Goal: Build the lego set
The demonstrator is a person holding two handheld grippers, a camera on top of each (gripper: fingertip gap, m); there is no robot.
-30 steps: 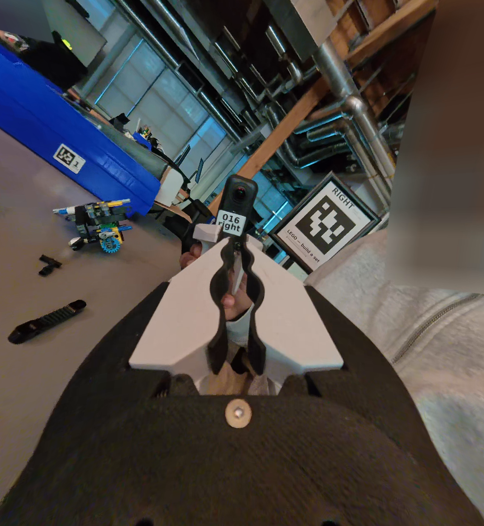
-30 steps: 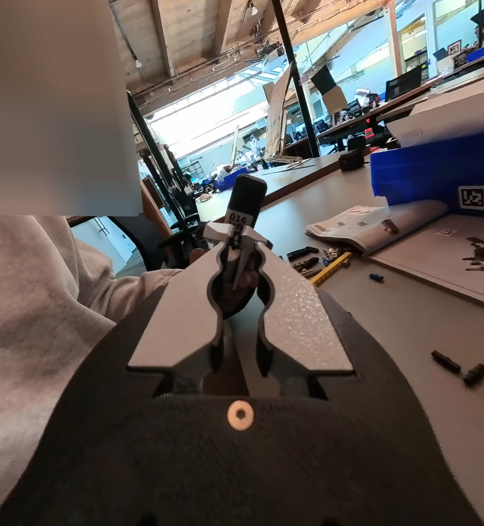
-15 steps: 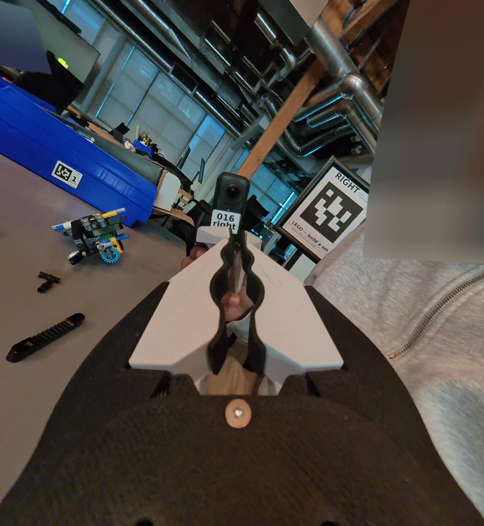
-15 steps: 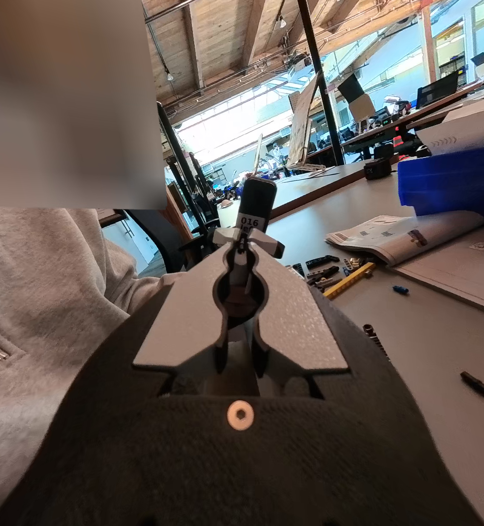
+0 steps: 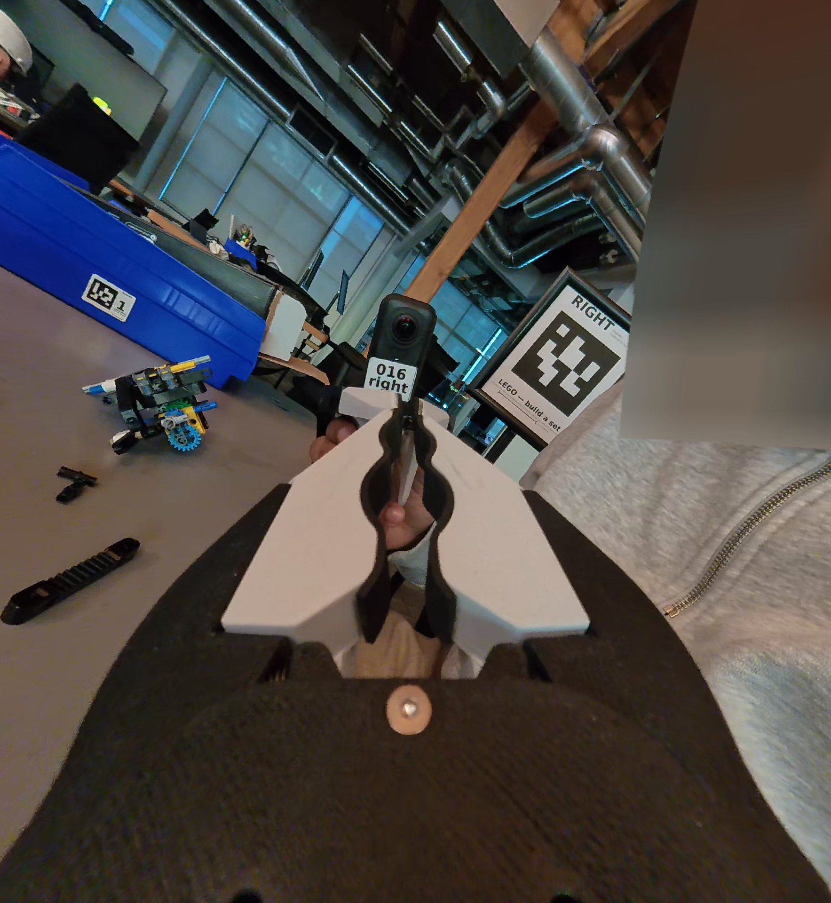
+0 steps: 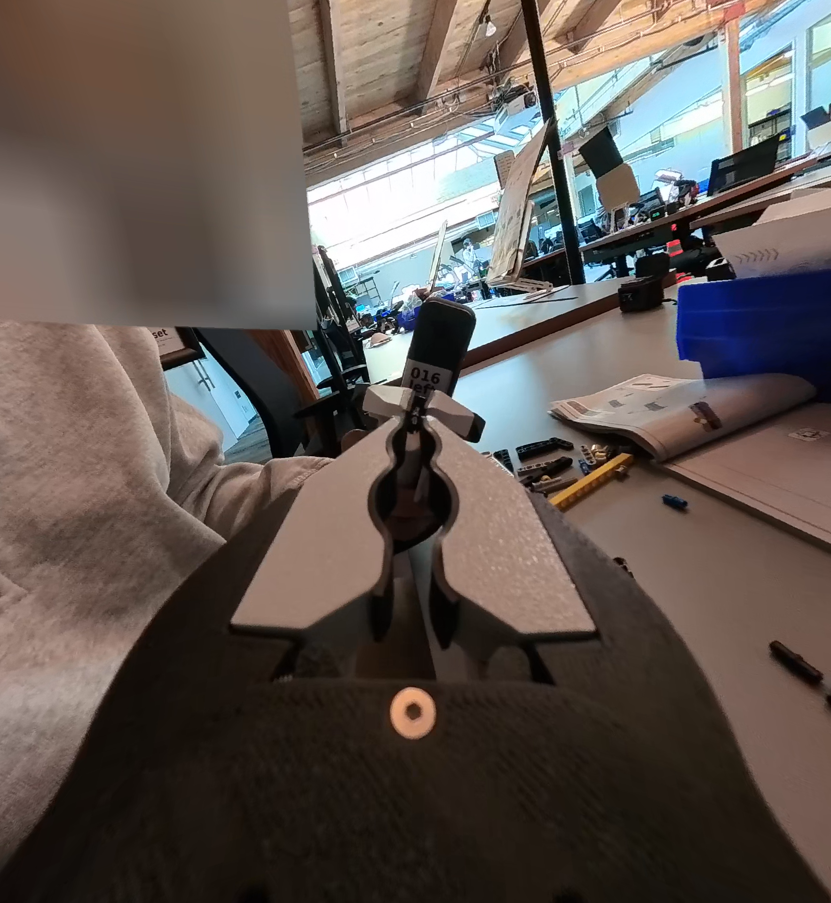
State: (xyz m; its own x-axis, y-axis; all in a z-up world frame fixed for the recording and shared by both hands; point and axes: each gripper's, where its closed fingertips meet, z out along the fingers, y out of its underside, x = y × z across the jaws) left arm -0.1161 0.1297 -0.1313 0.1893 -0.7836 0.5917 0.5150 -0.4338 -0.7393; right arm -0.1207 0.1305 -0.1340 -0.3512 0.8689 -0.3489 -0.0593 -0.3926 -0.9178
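Note:
My two grippers point at each other, tip to tip, above the table's near edge. In the left wrist view my left gripper is shut, and the right gripper's white fingers touch its tips. In the right wrist view my right gripper is shut against the left gripper's fingers. A small black piece shows where the tips meet, pinched between them. A partly built lego model with a blue gear stands on the table to the left.
A black toothed rack, black pins and a blue bin lie left. An open instruction booklet, loose beams, a yellow beam, a blue pin and black pins lie right. A grey sleeve is close. From either gripper's tips it is about 20 cm to the partly built lego model.
My right gripper was slightly open a second ago and has shut at the left gripper's tips. Both grippers have turned a little while staying tip to tip.

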